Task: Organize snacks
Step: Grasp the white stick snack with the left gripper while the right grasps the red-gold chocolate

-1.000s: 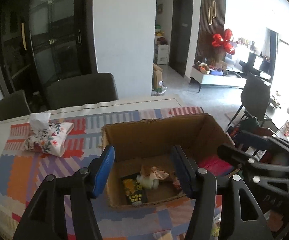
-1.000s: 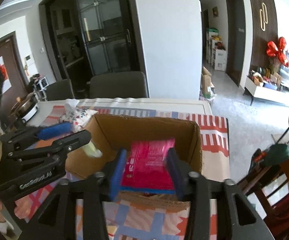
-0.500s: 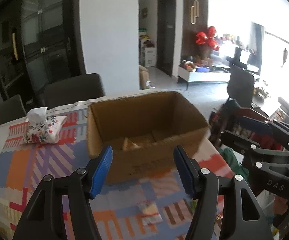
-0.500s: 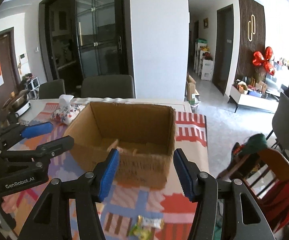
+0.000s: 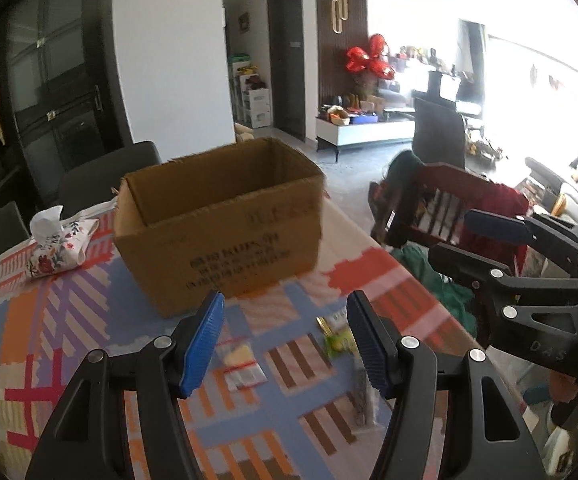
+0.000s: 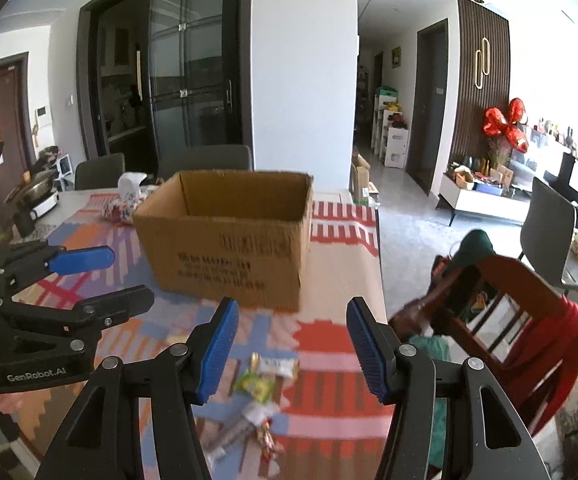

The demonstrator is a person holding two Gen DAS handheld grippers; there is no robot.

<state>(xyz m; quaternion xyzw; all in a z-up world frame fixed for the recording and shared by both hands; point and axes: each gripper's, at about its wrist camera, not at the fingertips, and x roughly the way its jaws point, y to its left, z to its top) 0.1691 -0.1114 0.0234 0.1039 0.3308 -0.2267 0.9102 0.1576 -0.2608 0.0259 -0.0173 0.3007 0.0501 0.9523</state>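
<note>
An open brown cardboard box (image 5: pixel 225 228) (image 6: pixel 229 236) stands on the patterned tablecloth. Loose snack packets lie in front of it: a clear packet with yellow pieces (image 5: pixel 239 364), a green-yellow packet (image 5: pixel 339 338) (image 6: pixel 255 384) and a blurred pile of wrappers (image 6: pixel 249 424). My left gripper (image 5: pixel 285 336) is open and empty, above the packets. My right gripper (image 6: pixel 293 348) is open and empty, above the green-yellow packet. Each gripper shows in the other's view, the right (image 5: pixel 501 248) and the left (image 6: pixel 85 280).
A floral tissue pouch (image 5: pixel 59 240) lies left of the box. A wooden chair with red cloth (image 6: pixel 509 320) stands off the table's right edge. Dark chairs (image 6: pixel 205 164) stand behind the table. A pot (image 6: pixel 39 196) sits at far left.
Both grippers have pulled back and away from the box. A second ago the right gripper held a red packet inside the box; now it is open and empty. Loose snacks have come into view.
</note>
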